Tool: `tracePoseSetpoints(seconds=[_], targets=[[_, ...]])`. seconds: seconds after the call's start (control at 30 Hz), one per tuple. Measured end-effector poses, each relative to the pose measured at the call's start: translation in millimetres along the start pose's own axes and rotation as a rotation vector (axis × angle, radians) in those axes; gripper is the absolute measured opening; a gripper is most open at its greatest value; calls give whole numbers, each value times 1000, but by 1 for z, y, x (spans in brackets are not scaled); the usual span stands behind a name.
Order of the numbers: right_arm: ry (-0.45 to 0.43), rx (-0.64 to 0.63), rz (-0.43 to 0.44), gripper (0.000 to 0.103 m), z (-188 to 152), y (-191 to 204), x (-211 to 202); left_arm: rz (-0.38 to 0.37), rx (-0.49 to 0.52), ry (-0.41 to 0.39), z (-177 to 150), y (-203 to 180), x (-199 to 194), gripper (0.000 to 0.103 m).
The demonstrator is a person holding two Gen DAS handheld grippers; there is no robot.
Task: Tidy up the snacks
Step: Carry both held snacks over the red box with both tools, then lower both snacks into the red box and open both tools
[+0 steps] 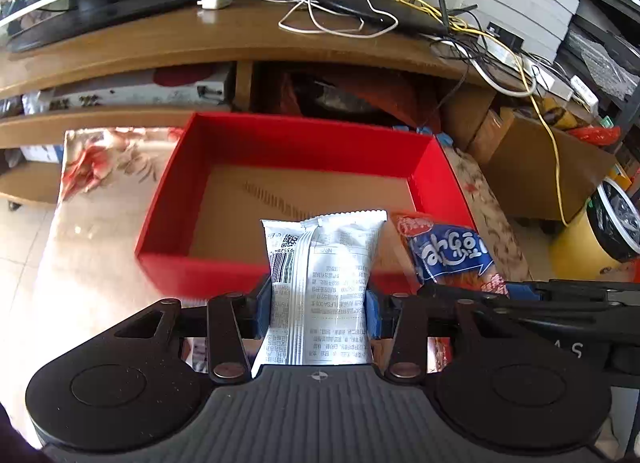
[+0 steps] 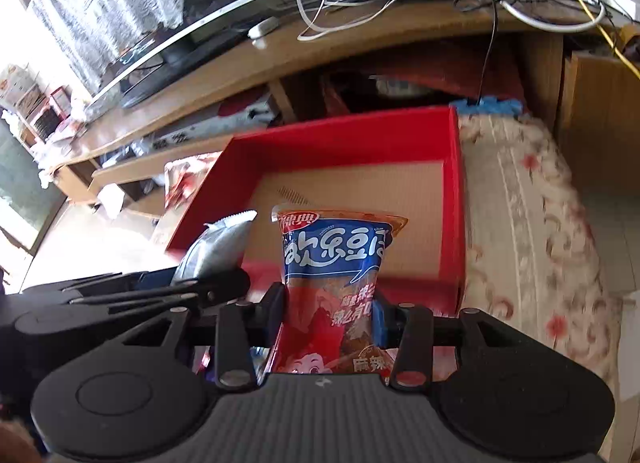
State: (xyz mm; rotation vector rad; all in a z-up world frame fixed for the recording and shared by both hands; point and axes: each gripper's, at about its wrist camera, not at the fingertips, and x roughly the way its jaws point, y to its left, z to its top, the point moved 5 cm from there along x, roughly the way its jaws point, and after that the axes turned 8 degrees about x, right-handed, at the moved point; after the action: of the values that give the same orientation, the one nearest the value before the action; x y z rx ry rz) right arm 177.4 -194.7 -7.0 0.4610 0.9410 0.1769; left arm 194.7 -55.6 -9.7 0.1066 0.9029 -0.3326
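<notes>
Clamping white packet (image 1: 324, 275), left hand-held gripper (image 1: 318, 311), right hand-held gripper (image 2: 330, 319) squeezing half-hidden red-blue packet (image 2: 336, 263)

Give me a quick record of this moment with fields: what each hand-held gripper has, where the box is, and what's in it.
left hand-held gripper: shut on white snack packet, printed back side facing the camera
right hand-held gripper: shut on red and blue snack packet
red box: open-topped, ahead of both grippers, on the floral-covered surface
box contents: none visible; bare brown bottom showing
packet positions: both held up near the box's front edge
background: wooden desk with cables
</notes>
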Motion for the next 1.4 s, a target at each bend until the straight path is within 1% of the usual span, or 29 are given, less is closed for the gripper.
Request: tracePoseSetpoints(seconds=[0.17,0.27,0.53,0.67,0.87,0.97,1.07,1.2,1.33,1.4], targets=[[-26,17,-13,41,32,-4,12,5,-3,-14,25,4,18,52],[-32,29,-25,41,45,-7,22,11,-1,-15,36,6,31,51],[-30,50,-42,41,68,-16,55,27,-6,-11,57,14,66,50],[-26,60,-43,41,76,-20,71,51,9,-17,64,17,79,50],[-4,61,-58,41,79,-27,98,68,2,7,61,24,105,50],[-26,6,-91,41,81,-23,104,71,-11,14,59,27,114,50],[-37,-19,-93,41,83,-20,107,78,-19,20,57,31,120,50],[-8,-17,-76,41,77,-19,117,106,-15,41,50,38,126,50],[8,-50,-104,41,72,-18,126,119,-14,62,42,42,134,51],[21,-47,-103,41,71,-18,129,131,-11,64,41,44,135,52]])
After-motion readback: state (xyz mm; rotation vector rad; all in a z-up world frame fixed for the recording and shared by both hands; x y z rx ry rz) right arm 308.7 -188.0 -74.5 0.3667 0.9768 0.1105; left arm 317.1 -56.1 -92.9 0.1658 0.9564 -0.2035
